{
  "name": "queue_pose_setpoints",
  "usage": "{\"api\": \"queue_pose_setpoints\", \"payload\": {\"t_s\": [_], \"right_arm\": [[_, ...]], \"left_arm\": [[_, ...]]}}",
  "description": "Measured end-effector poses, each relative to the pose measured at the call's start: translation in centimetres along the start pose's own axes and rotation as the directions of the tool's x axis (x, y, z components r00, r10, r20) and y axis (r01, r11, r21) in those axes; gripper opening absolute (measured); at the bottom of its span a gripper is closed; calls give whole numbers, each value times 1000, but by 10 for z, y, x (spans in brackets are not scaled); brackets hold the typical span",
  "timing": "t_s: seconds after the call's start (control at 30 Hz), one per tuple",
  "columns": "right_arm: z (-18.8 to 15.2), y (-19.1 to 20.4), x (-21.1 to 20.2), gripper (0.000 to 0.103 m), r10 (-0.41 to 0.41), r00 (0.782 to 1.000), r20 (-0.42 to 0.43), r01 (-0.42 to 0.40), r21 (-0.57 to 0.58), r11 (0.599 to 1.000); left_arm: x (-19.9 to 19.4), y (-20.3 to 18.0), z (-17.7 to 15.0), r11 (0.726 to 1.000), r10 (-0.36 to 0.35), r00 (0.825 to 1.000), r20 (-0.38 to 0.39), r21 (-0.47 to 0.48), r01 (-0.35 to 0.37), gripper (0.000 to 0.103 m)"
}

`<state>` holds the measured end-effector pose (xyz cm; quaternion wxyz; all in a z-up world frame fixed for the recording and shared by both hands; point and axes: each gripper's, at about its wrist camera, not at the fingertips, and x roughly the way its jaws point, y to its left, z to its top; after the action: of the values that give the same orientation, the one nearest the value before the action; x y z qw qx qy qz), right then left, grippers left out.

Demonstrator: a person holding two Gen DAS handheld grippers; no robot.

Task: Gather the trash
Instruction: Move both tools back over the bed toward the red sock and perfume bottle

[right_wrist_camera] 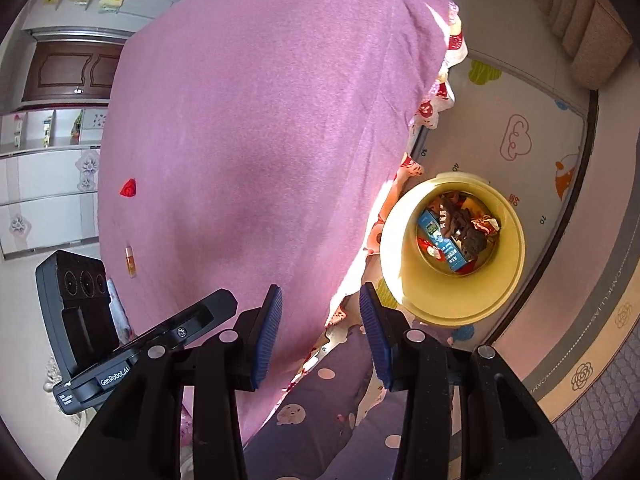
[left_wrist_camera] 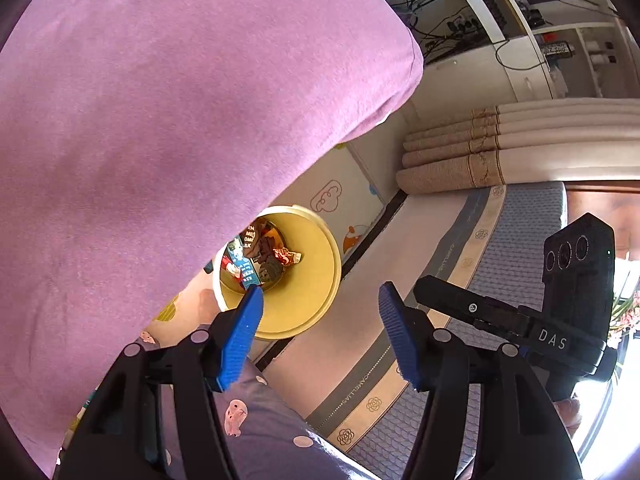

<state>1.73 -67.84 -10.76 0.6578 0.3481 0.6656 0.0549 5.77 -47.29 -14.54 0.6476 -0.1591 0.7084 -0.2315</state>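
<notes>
A yellow bin (right_wrist_camera: 452, 300) stands on the floor beside a table under a pink cloth (right_wrist_camera: 260, 140). It holds trash (right_wrist_camera: 456, 232): a blue carton, dark wrappers and crumpled red-white paper. The bin also shows in the left wrist view (left_wrist_camera: 304, 300), partly hidden by the cloth (left_wrist_camera: 160, 140). On the cloth lie a red wrapper (right_wrist_camera: 128, 189) and a small amber bottle (right_wrist_camera: 129, 261). My left gripper (left_wrist_camera: 320, 308) is open and empty above the bin's edge. My right gripper (right_wrist_camera: 320, 312) is open and empty at the cloth's edge, left of the bin.
A patterned play mat (right_wrist_camera: 520, 140) covers the floor under the bin. A grey quilted rug (left_wrist_camera: 500, 260) lies beyond it. Rolled beige mats (left_wrist_camera: 480, 152) lie by the wall. The other gripper's body (left_wrist_camera: 572, 300) is at the right. A person's dotted clothing (right_wrist_camera: 340, 400) is below.
</notes>
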Motion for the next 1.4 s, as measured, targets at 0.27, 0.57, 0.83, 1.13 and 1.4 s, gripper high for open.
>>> {"api": "queue_pose_setpoints", "payload": {"t_s": [0.27,0.57,0.83,1.13,1.4], "right_arm": [[2,117,62,41,-3,997,-76,-9,-155,988],[-18,253,143,41,0,991,-133,-38,-283,958],[-26,341,205,41,-8,985,-172,-53,-351,935],[12,426,251,41,-43,983,-180,-45,-456,889],[72,499,299,41,-36,979,-199,-69,-497,865]], "left_arm": [[-81,102,10,991,17,993,115,-136,-1,60],[-173,229,14,969,76,976,205,-245,-24,62],[-230,316,17,953,111,958,263,-303,-27,63],[-267,382,39,921,107,940,323,-389,29,65],[-291,443,100,870,120,923,365,-487,79,66]]}}
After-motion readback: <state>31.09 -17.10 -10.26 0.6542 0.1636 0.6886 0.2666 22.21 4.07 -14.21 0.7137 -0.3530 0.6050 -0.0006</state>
